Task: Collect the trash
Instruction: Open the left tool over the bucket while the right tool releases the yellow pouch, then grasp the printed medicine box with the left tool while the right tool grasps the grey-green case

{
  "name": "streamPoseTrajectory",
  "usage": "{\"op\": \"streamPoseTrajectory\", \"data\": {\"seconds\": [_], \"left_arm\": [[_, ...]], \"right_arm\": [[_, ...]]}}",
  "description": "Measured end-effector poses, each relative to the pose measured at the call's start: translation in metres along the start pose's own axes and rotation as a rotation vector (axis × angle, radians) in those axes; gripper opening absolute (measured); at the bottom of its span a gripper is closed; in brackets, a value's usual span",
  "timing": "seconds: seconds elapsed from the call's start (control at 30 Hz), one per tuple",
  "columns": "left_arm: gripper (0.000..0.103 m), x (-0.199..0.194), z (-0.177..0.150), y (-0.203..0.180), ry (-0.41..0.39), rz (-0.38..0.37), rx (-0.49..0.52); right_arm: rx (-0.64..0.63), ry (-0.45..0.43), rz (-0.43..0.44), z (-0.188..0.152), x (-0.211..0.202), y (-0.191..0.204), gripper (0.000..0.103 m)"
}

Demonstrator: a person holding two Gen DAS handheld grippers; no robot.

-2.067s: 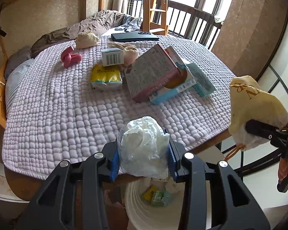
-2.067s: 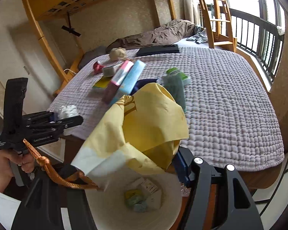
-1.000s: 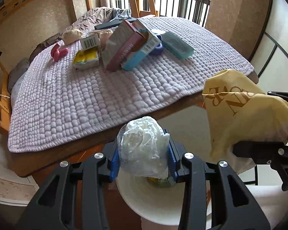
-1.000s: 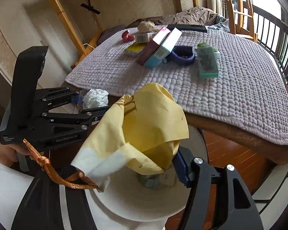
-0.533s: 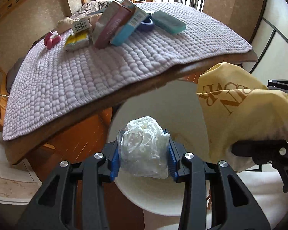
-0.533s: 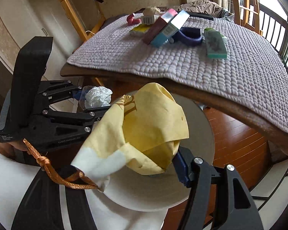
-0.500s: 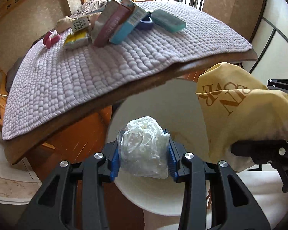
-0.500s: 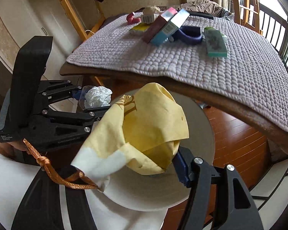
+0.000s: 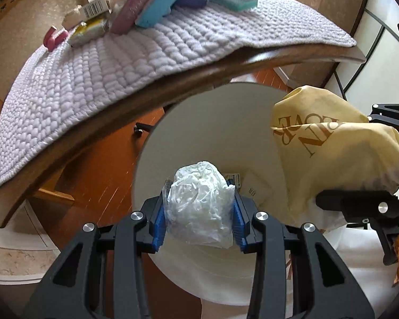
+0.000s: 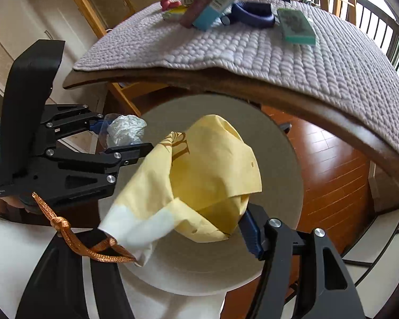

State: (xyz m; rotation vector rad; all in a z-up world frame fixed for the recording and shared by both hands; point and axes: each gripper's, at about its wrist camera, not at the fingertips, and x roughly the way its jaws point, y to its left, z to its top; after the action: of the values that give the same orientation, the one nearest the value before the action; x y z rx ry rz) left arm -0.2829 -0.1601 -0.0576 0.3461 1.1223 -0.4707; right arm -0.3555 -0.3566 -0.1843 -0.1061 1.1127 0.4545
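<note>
Left gripper (image 9: 199,215) is clamped on a crumpled white plastic wad (image 9: 199,207), blue pads pressing both sides. In the left wrist view the wad sits lower centre of the frame, directly over the mouth of the white bin (image 9: 226,111), which fills the centre. A few scraps of packaging show in the bin just behind the wad.

Right gripper (image 10: 199,226) is pinching a yellow cloth bag (image 10: 212,175); only the right blue pad is visible, at lower right of the right wrist view, touching the bag's lower edge. The left finger is hidden behind the fabric. The bag hangs at frame centre over the same bin (image 10: 284,175), white hem and an orange braided cord (image 10: 74,236) trailing to the lower left. In the left wrist view the bag (image 9: 332,154) is at centre right, overlapping the bin's right rim.

In the right wrist view the left gripper (image 10: 114,143) and its wad (image 10: 125,130) sit at centre left, just beside the bag and at the bin's left rim.

The bed edge with a lilac quilt (image 9: 119,66) arcs across the top of both views, above the bin. On it, upper part of the frame: 2 boxes (image 10: 212,0), a teal packet (image 10: 295,26), a purple item (image 10: 252,13), a yellow packet (image 9: 90,30).
</note>
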Motion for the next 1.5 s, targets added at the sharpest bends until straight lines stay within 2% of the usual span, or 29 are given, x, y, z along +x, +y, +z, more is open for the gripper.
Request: {"op": "streamPoseTrajectory", "data": {"seconds": [0.4, 0.77, 0.87, 0.9, 0.93, 0.97, 1.0, 1.2, 1.3, 1.33, 1.37, 1.43, 1.5], "left_arm": [[0.042, 0.03, -0.001, 0.009, 0.056, -0.026, -0.017], [0.042, 0.04, 0.001, 0.011, 0.083, -0.025, -0.013], [0.043, 0.043, 0.004, 0.009, 0.087, -0.029, -0.005], [0.046, 0.043, 0.005, 0.008, 0.089, -0.046, 0.002], [0.059, 0.043, 0.005, 0.007, 0.089, -0.048, 0.01], [0.077, 0.042, 0.005, 0.005, 0.082, -0.035, 0.015], [0.082, 0.039, 0.006, 0.005, 0.064, -0.019, 0.025], [0.083, 0.009, 0.008, 0.013, -0.013, -0.059, 0.023], [0.086, -0.03, 0.018, 0.033, -0.115, -0.142, -0.037], [0.096, -0.039, 0.021, 0.038, -0.138, -0.165, -0.059], [0.102, -0.05, 0.026, 0.048, -0.178, -0.193, -0.092], [0.102, -0.066, 0.04, 0.067, -0.236, -0.25, -0.156], [0.102, -0.067, 0.055, 0.083, -0.245, -0.299, -0.207]], "right_arm": [[0.04, 0.043, -0.02, 0.001, 0.034, -0.013, 0.063], [0.06, 0.051, -0.032, 0.008, 0.048, -0.016, 0.063], [0.064, 0.055, -0.036, 0.007, 0.047, -0.02, 0.068], [0.066, 0.057, -0.04, 0.002, 0.043, -0.018, 0.075], [0.064, 0.054, -0.046, 0.002, 0.043, -0.017, 0.083], [0.064, 0.046, -0.061, 0.002, 0.043, -0.016, 0.088], [0.064, 0.034, -0.082, 0.001, 0.041, -0.019, 0.095], [0.028, -0.036, -0.173, 0.004, 0.015, -0.017, 0.097], [-0.008, -0.116, -0.226, 0.01, -0.01, -0.014, 0.099], [-0.017, -0.143, -0.238, 0.013, -0.018, -0.015, 0.099], [-0.023, -0.172, -0.248, 0.016, -0.027, -0.012, 0.099], [-0.021, -0.232, -0.262, 0.026, -0.042, -0.015, 0.099], [-0.008, -0.279, -0.253, 0.039, -0.052, -0.021, 0.099]]}}
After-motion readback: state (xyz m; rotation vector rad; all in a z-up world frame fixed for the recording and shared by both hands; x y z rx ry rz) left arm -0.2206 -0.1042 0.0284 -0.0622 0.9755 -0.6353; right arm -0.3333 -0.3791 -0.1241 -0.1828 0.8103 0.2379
